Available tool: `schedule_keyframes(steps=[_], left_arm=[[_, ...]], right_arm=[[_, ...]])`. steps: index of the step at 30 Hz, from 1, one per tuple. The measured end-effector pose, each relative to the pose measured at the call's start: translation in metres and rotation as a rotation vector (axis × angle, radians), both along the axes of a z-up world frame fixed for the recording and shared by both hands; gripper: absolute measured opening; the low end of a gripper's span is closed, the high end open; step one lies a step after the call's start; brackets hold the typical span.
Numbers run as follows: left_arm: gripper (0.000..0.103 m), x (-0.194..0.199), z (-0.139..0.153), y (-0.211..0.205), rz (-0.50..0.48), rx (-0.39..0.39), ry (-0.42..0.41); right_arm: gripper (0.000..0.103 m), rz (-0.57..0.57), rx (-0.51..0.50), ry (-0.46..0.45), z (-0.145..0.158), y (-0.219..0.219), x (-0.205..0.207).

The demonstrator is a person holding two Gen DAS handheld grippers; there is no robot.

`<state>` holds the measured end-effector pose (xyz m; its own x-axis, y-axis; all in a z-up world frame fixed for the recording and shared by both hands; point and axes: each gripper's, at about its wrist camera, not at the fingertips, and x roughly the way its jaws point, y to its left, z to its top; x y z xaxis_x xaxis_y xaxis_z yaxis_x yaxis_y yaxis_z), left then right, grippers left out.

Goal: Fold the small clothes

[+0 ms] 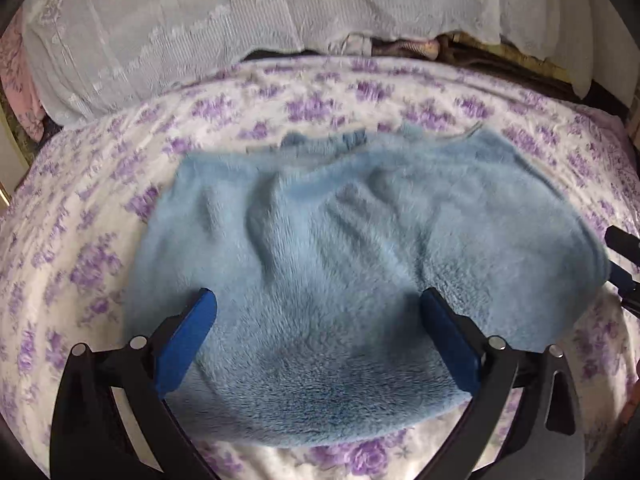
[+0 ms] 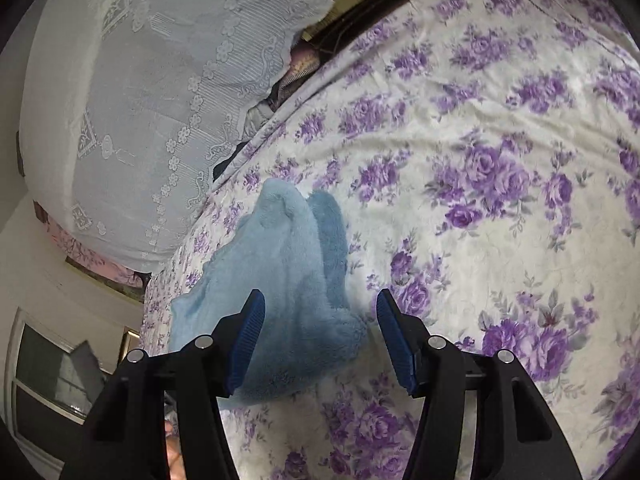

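Note:
A light blue fleece garment [image 1: 340, 248] lies rumpled on the purple-flowered bedsheet [image 1: 80, 240]. My left gripper [image 1: 322, 312] hangs open just above the garment's near part, its blue pads [image 1: 188, 340] wide apart with flat fabric between them. In the right wrist view the same garment [image 2: 288, 272] runs away to the upper left. My right gripper [image 2: 320, 324] is open at its near corner. The left pad [image 2: 248, 336] overlaps the fabric and the right pad is over bare sheet [image 2: 500, 160]. Neither gripper pinches anything.
A large pile under white lace cloth [image 1: 200, 32] stands along the far side of the bed, with dark clutter [image 1: 420, 46] in the gap behind the sheet. Pink flowered fabric [image 1: 16, 76] shows at far left. A window [image 2: 52, 376] is low at left in the right wrist view.

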<state>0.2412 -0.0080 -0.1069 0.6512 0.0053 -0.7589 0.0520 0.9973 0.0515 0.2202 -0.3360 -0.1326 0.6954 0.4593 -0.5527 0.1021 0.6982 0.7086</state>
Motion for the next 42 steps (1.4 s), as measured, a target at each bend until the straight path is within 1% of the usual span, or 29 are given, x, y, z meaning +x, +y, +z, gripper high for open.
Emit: schedule_keyframes(steps=[2, 6, 9, 11, 13, 14, 15, 16, 17, 19, 21, 23, 25, 29, 31, 32, 33, 34, 35, 36, 37, 38, 39, 40, 42], left_arm=[[0.099, 0.000, -0.006, 0.002, -0.001, -0.020, -0.010], [0.099, -0.003, -0.010, -0.004, -0.008, 0.019, -0.034], [0.099, -0.004, -0.010, -0.004, -0.009, 0.011, -0.042], [0.099, -0.004, -0.010, -0.002, -0.011, 0.003, -0.041], [0.099, -0.004, -0.010, -0.001, -0.013, -0.006, -0.043], [0.099, -0.004, -0.010, -0.001, -0.014, -0.008, -0.044], [0.099, -0.004, -0.010, 0.000, -0.015, -0.012, -0.044], [0.099, -0.003, -0.010, 0.000, -0.015, -0.014, -0.044], [0.099, -0.003, -0.010, 0.000, -0.015, -0.017, -0.045], [0.099, -0.003, -0.010, 0.001, -0.015, -0.024, -0.047], [0.099, -0.004, -0.009, 0.002, -0.016, -0.031, -0.050], [0.099, -0.004, -0.007, 0.003, -0.016, -0.039, -0.053], [0.099, -0.004, 0.001, 0.007, -0.014, -0.062, -0.061], [0.099, 0.010, 0.008, 0.020, 0.039, -0.095, -0.051], [0.099, 0.023, 0.001, 0.025, 0.058, -0.110, -0.012], [0.099, 0.027, -0.004, 0.022, 0.055, -0.088, 0.002], [0.099, 0.029, -0.010, 0.015, 0.049, -0.031, -0.005], [0.099, 0.026, -0.013, 0.009, 0.046, 0.013, -0.028], [0.099, 0.023, -0.012, 0.005, 0.049, 0.040, -0.046], [0.098, 0.020, -0.007, 0.005, 0.048, 0.046, -0.054], [0.098, 0.019, -0.003, 0.008, 0.044, 0.029, -0.051], [0.098, 0.017, 0.003, 0.013, 0.037, -0.007, -0.043], [0.098, 0.016, 0.010, 0.024, 0.029, -0.063, -0.030], [0.098, 0.015, 0.014, 0.031, 0.030, -0.078, -0.026], [0.098, 0.016, 0.018, 0.051, 0.060, -0.065, -0.020]], right_arm=[[0.059, 0.008, 0.011, 0.025, -0.007, 0.003, 0.003], [0.060, 0.034, -0.029, 0.031, -0.011, 0.015, 0.007], [0.061, 0.054, -0.028, 0.030, -0.012, 0.025, 0.018], [0.061, 0.059, -0.012, 0.029, -0.012, 0.029, 0.031], [0.061, 0.055, 0.026, 0.040, -0.013, 0.031, 0.044], [0.059, 0.047, 0.038, 0.048, -0.013, 0.032, 0.049], [0.054, 0.036, 0.054, 0.052, -0.013, 0.032, 0.053], [0.046, 0.019, 0.075, 0.054, -0.012, 0.033, 0.056], [0.044, -0.003, 0.097, 0.050, -0.011, 0.034, 0.058], [0.037, -0.029, 0.097, 0.030, -0.010, 0.035, 0.056], [0.035, -0.035, 0.090, 0.020, -0.013, 0.034, 0.053], [0.035, -0.030, 0.108, 0.025, -0.021, 0.030, 0.052], [0.034, -0.028, 0.110, 0.019, -0.024, 0.029, 0.052], [0.035, -0.031, 0.034, -0.004, -0.019, 0.037, 0.050], [0.036, -0.024, -0.006, -0.016, -0.017, 0.040, 0.050], [0.036, -0.022, -0.026, -0.023, -0.016, 0.042, 0.050], [0.036, -0.022, -0.044, -0.027, -0.016, 0.044, 0.050], [0.036, -0.024, -0.057, -0.030, -0.015, 0.045, 0.050], [0.036, -0.026, -0.067, -0.033, -0.014, 0.046, 0.050], [0.036, -0.027, -0.076, -0.034, -0.013, 0.046, 0.050], [0.035, -0.027, -0.080, -0.032, -0.012, 0.046, 0.050], [0.035, -0.026, -0.078, -0.032, -0.010, 0.046, 0.051], [0.034, -0.027, -0.081, -0.031, -0.008, 0.045, 0.051], [0.033, -0.029, -0.089, -0.034, -0.003, 0.046, 0.050], [0.032, -0.032, -0.142, -0.055, 0.009, 0.052, 0.047]])
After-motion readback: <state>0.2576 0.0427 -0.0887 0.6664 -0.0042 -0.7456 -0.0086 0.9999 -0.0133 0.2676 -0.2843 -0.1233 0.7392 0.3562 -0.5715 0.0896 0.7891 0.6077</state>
